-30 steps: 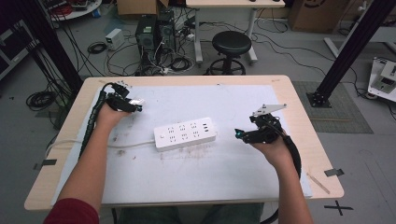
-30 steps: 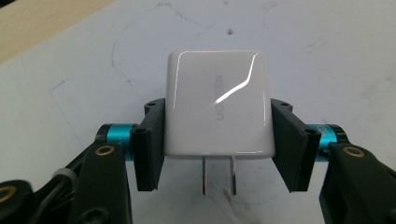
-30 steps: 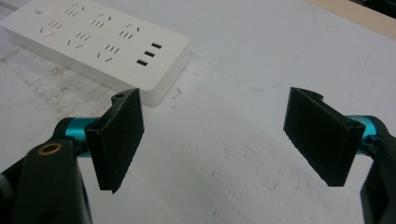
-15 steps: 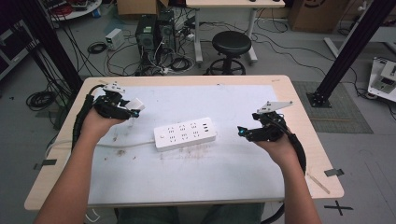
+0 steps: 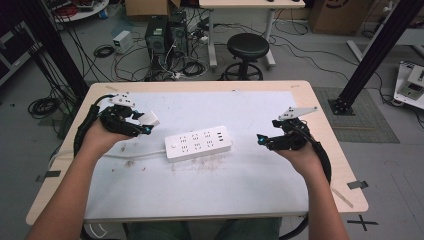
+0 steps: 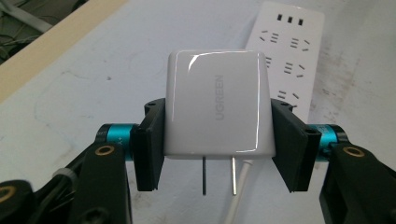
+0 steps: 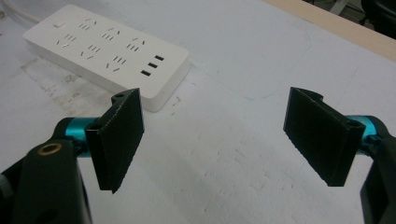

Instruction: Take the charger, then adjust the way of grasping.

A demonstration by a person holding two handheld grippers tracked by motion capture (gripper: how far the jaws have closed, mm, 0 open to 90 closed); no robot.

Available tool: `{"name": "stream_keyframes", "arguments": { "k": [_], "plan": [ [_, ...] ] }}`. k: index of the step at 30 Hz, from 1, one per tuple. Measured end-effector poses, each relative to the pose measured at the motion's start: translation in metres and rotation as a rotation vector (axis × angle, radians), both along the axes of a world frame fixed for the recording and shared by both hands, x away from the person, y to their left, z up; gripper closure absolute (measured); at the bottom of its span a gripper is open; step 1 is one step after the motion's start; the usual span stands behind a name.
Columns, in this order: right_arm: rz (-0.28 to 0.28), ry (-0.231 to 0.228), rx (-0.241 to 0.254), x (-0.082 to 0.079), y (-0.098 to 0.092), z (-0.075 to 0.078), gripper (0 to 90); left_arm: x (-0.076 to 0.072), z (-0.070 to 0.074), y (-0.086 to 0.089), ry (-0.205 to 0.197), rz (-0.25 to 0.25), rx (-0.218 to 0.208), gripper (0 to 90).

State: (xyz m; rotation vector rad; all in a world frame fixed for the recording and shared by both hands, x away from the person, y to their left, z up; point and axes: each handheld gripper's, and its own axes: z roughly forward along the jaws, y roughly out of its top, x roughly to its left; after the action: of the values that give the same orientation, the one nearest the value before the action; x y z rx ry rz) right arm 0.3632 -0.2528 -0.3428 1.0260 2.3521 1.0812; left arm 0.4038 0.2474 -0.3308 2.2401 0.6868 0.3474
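Left gripper point(image 6: 217, 144) clamps white charger point(image 6: 217, 107) near power strip point(image 5: 199, 143).

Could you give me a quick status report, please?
Left hand-held gripper shut on white charger, prongs exposed. Right hand-held gripper open, empty. Power strip unobstructed.

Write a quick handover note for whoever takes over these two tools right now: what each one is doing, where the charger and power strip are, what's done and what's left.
Left tool: shut on the white charger, held above the mat with its prongs clear.
Right tool: open, nothing between its pads, hovering right of the power strip.
Power strip: flat mid-table on the white mat, sockets up, nothing plugged in.
Done: charger picked up.
Left: likely bring the charger over a socket and push it in; the right tool could steady the strip.
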Motion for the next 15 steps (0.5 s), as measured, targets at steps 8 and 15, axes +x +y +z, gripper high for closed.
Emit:
{"name": "stream_keyframes", "arguments": {
  "k": [8,15],
  "plan": [
    [-0.001,0.010,-0.012,0.004,0.003,0.001,20.6,0.003,-0.005,-0.004,0.002,-0.044,0.000,42.5],
    [0.008,0.014,-0.003,0.004,0.010,0.010,20.6,0.000,-0.005,-0.016,-0.052,-0.124,-0.007,42.5]
  ]
}}
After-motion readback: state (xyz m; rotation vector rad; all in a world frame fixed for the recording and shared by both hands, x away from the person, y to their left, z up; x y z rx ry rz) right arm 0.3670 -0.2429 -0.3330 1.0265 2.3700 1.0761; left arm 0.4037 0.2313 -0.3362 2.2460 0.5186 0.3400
